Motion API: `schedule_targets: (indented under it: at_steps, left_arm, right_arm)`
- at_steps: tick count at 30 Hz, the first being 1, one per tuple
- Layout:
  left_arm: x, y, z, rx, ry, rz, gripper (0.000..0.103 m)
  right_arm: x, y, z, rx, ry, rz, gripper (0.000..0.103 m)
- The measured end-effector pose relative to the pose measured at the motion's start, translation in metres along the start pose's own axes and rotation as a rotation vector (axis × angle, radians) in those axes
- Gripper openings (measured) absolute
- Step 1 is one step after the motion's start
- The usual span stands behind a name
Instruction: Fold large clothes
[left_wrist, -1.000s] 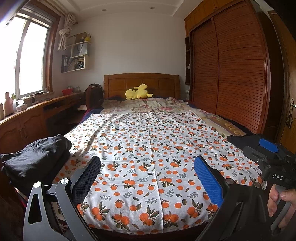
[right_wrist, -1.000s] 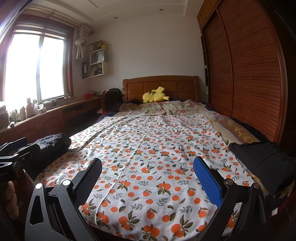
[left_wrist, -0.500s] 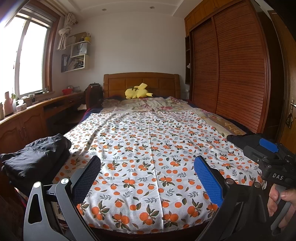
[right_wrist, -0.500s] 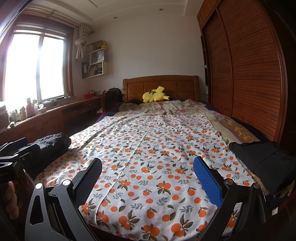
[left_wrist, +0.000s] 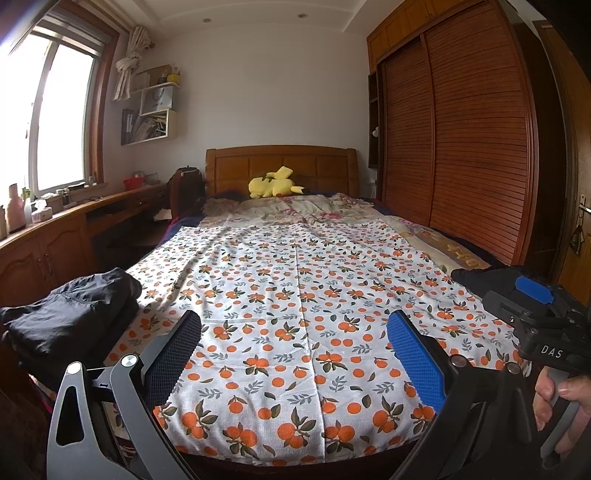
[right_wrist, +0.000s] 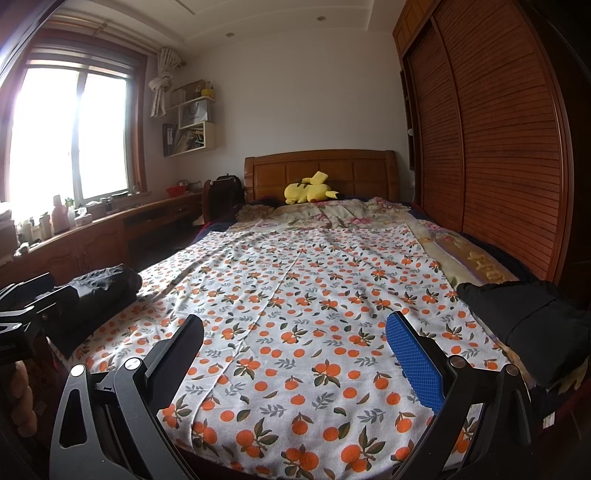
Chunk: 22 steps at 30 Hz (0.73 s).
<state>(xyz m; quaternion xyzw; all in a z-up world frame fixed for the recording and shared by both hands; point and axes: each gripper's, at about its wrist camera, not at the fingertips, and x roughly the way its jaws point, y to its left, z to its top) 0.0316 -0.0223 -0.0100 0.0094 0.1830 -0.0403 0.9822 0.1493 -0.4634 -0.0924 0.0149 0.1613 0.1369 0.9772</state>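
- While nothing is shifting between the earlier views and this one, both hand-held grippers are still hovering at the foot of the bed (left_wrist: 295, 448), so I judge that the folding is not yet starting.
- The left hand-held gripper (left_wrist: 293, 328) is standing wide apart and gripping nothing; the right hand-held gripper (right_wrist: 295, 328) is likewise gaping wide and empty.
- A dark folded garment (left_wrist: 70, 314) is lying at the left edge of the left wrist frame, on the near corner of the orange-print sheet (left_wrist: 295, 295).
- Another black garment (right_wrist: 524, 328), bunched rather than folded, is sitting at the right edge of the right wrist frame; this is probably the next piece to spread.
- A yellow plush toy (left_wrist: 273, 182) is resting by the headboard (left_wrist: 280, 162), well apart from the working area.
- The wardrobe doors (left_wrist: 461, 147) are filling the right side, and the desk (left_wrist: 74, 221) under the window is running along the left; neither is blocking the reach.
- The middle of the sheet is lying free of clothes.
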Motion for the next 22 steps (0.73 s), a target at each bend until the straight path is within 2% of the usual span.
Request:
schedule_targets:
  at_steps: [22]
  left_arm:
    - [-0.0004,0.0002,0.0012,0.004,-0.003,0.001,0.101]
  right_arm:
    - [-0.0001,0.0,0.0003,0.004,0.001,-0.001,0.095]
